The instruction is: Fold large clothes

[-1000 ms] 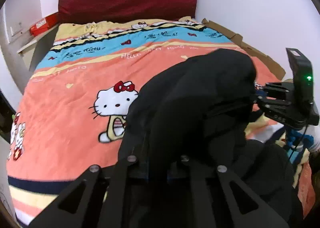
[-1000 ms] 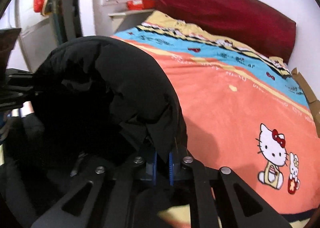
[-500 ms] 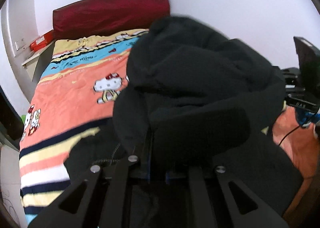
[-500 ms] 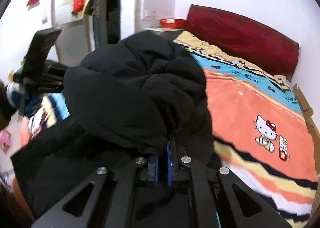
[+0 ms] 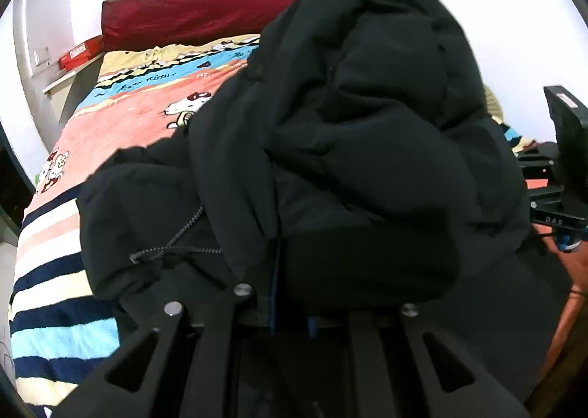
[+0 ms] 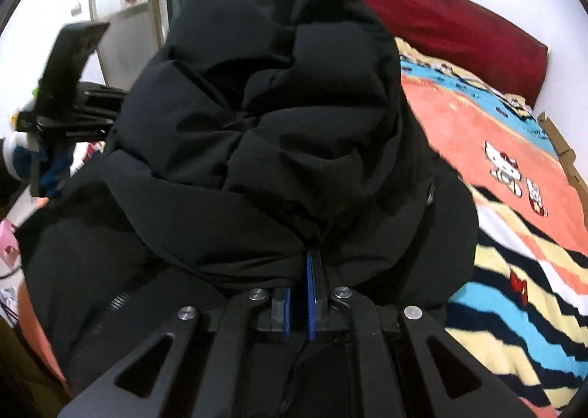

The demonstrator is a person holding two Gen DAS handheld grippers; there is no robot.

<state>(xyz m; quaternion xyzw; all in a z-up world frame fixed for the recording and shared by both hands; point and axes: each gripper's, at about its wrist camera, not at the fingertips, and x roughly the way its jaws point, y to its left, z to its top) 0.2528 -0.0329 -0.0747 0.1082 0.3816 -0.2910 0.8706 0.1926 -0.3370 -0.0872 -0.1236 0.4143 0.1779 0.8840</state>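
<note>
A bulky black padded jacket (image 5: 349, 131) fills the middle of both views, bunched and lifted above the bed; it also shows in the right wrist view (image 6: 272, 131). My left gripper (image 5: 290, 293) is shut on a fold of the jacket, its fingertips buried in the fabric. My right gripper (image 6: 307, 271) is shut on another fold, with its blue pads pressed close together. Each gripper shows at the edge of the other's view: the right one (image 5: 562, 175) and the left one (image 6: 62, 105). A drawcord (image 5: 165, 241) hangs from the jacket's left side.
The bed (image 5: 121, 131) carries an orange, blue and striped Hello Kitty blanket (image 6: 514, 197) and a dark red headboard (image 5: 198, 10). A shelf with a red box (image 5: 79, 52) stands left of the bed. Cardboard (image 6: 558, 146) lines the bed's right side.
Both grippers have pulled back toward the foot of the bed and raised the jacket. It now bulges higher and hides most of the blanket.
</note>
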